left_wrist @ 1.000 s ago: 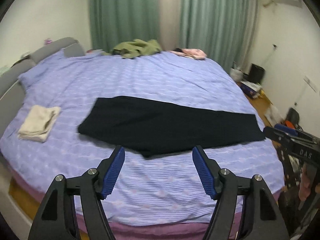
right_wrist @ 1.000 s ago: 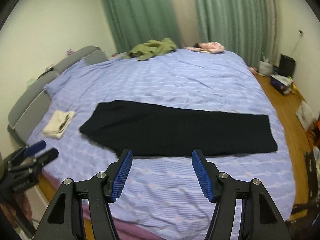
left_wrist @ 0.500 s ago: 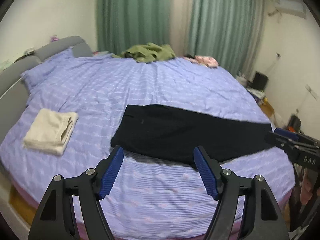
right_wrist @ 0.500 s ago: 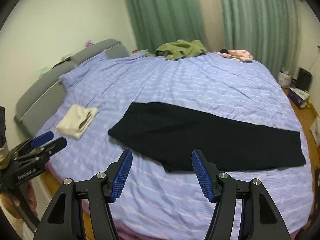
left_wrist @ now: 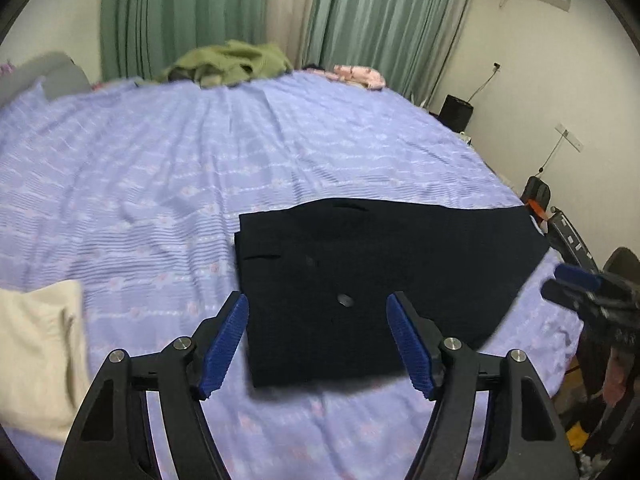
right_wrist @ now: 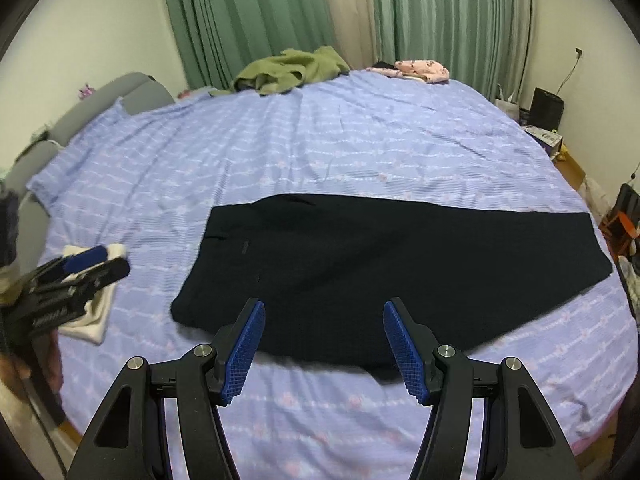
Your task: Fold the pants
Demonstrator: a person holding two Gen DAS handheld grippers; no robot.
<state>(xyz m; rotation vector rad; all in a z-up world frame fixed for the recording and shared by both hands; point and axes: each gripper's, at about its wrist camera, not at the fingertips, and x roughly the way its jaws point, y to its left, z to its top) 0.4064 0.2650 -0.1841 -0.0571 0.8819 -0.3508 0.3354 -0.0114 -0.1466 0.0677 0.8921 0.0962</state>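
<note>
Black pants point(left_wrist: 360, 280) lie flat on the purple striped bed point(left_wrist: 200, 168), legs laid together, waistband to the left and cuffs to the right. My left gripper point(left_wrist: 318, 344) is open and empty, hovering over the waist end near the pants' front edge. My right gripper point(right_wrist: 324, 350) is open and empty above the front edge of the pants point(right_wrist: 380, 264), near the middle. Each gripper shows in the other's view: the right one point(left_wrist: 580, 284) at the far right, the left one point(right_wrist: 76, 276) at the far left.
A folded cream cloth point(left_wrist: 36, 352) lies on the bed left of the pants. A green garment point(right_wrist: 292, 68) and a pink one point(right_wrist: 420, 70) lie at the far edge by the green curtains. A grey headboard point(right_wrist: 132, 94) is at left; floor clutter at right.
Both grippers have moved in closer over the bed and the pants now fill more of each view. The left one has shifted toward the waist end. Both stay open.
</note>
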